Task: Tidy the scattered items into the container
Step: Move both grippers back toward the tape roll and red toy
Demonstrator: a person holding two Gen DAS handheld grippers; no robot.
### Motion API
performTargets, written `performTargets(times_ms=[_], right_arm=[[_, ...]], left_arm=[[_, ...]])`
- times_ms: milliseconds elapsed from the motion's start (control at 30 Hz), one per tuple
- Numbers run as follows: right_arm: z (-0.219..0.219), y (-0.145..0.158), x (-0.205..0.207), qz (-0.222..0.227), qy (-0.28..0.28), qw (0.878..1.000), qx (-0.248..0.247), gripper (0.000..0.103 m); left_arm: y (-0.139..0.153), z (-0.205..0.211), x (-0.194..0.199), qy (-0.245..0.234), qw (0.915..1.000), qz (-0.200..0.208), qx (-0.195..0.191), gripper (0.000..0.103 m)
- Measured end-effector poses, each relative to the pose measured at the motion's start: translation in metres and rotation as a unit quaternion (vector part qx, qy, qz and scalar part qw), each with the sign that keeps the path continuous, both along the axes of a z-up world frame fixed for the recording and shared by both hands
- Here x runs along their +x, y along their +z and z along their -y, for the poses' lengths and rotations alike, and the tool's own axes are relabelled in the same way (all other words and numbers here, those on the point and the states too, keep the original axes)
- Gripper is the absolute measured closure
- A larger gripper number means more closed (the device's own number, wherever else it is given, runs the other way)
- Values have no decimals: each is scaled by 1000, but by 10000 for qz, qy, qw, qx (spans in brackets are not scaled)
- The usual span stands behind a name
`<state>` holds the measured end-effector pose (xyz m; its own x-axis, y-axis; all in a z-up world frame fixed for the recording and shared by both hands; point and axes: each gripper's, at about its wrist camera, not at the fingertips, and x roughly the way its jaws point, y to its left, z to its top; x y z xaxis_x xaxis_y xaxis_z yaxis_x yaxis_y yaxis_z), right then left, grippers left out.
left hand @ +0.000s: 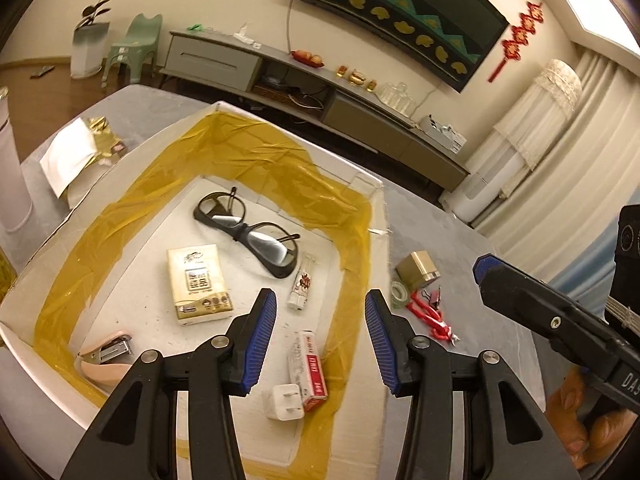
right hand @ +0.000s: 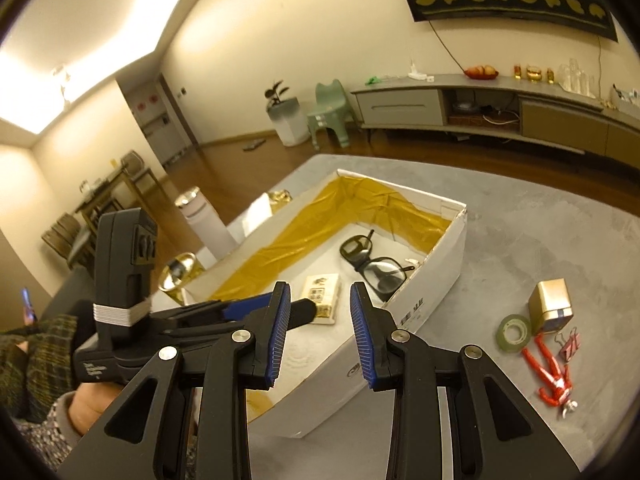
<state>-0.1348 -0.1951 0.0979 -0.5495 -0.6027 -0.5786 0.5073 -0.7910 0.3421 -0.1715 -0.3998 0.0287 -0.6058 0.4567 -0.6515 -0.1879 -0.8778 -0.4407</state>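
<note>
Left wrist view looks down into the white cardboard box lined with yellow tape (left hand: pixel 120 216), which sits on the grey table (left hand: pixel 480 288). From left to right inside it lie a pink stapler (left hand: pixel 106 356), a cream tissue packet (left hand: pixel 198 282), black-framed glasses (left hand: pixel 248 234), a white plug adapter (left hand: pixel 285 402), a small red and white carton (left hand: pixel 310 370) and a slim white tube (left hand: pixel 302 286). The left gripper (left hand: pixel 320 338) hangs over the box's right part, its blue-padded jaws spread and empty. To the right of the box, on the table, rest a green tape roll (left hand: pixel 399 294), a gold cube box (left hand: pixel 418 270), red figurine (left hand: pixel 430 316) and a pink binder clip (left hand: pixel 434 296). Right wrist view shows the right gripper (right hand: pixel 320 334) above the box's near wall, jaws apart, holding nothing.
</note>
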Motion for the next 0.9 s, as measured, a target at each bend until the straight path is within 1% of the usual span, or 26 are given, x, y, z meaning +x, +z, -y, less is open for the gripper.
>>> performTargets(times_ms=[100,200,300,400,467,667,900], right_arm=[[-10,0,4,17,28,9998,-173,69],[-17,0,8,-11,38,9996,-282,69],[-26,1,9,-15,-9,9993,-373,69],[-39,4,13,-59,-80,9991,-423,69],[-52,6,16,-79,-158,9988,-449,69],[-86,5,24,-86,-387,9980,-499,69],[-128,-2,30,-60,-648,9965,-532,69]], left_arm=[[8,-14,7,-86,9992,-230,-313,55],[16,-29,15,-183,9964,-484,-675,55],[21,-50,23,-325,9906,-737,-1104,55],[24,-69,29,-483,9847,-924,-1394,55],[26,-80,33,-595,9823,-1024,-1450,55],[31,-111,40,-858,9796,-1179,-1385,55],[21,-152,39,-1184,9767,-1093,-1420,55]])
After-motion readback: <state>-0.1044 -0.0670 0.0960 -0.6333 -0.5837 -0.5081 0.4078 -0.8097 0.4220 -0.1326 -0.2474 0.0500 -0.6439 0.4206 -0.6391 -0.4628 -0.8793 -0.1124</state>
